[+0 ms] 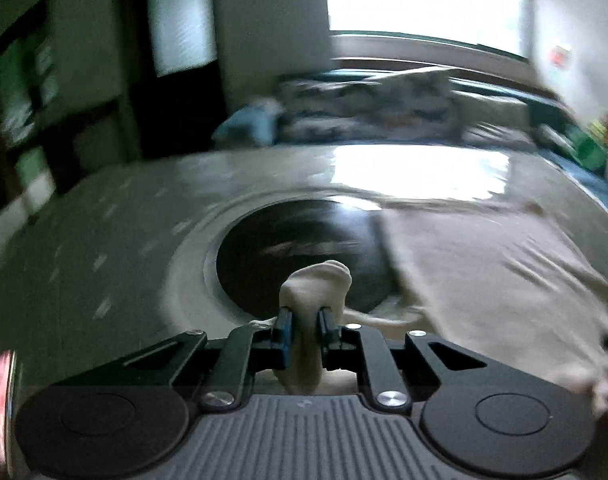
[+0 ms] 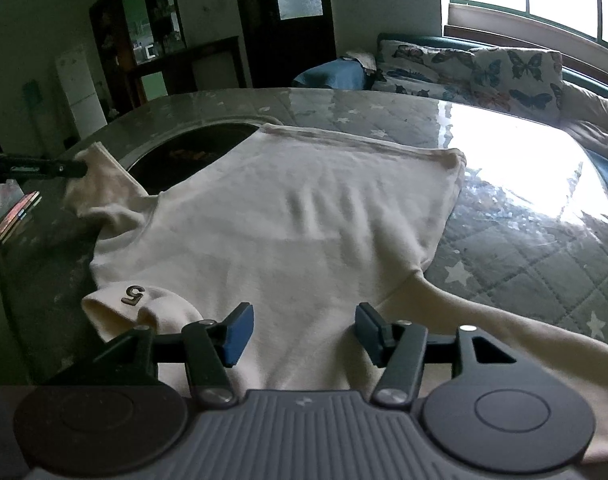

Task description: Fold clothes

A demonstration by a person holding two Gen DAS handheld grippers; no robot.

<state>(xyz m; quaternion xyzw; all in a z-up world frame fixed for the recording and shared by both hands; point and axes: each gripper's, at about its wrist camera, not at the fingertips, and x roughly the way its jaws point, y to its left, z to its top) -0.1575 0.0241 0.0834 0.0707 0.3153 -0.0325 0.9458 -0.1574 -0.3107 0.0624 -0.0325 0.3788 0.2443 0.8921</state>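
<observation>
— What's carrying everything?
— A desk point(image 2: 504, 248) under a glossy quilted grey cover with white stars, a dark round inset point(image 2: 183, 156) near its left side.
— And lying on it?
— A cream shirt point(image 2: 304, 216) spread flat, partly over that inset; a small reddish flat object point(image 2: 15, 216) at the left edge.

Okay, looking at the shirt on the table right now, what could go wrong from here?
1. The left gripper pinches only a small bunch of the sleeve; it may slip out when pulled.
2. The right gripper is open over the shirt, so nothing pins it, and a pull could drag it and deepen the wrinkles.
3. The phone lies near that sleeve and could get swept along.
</observation>
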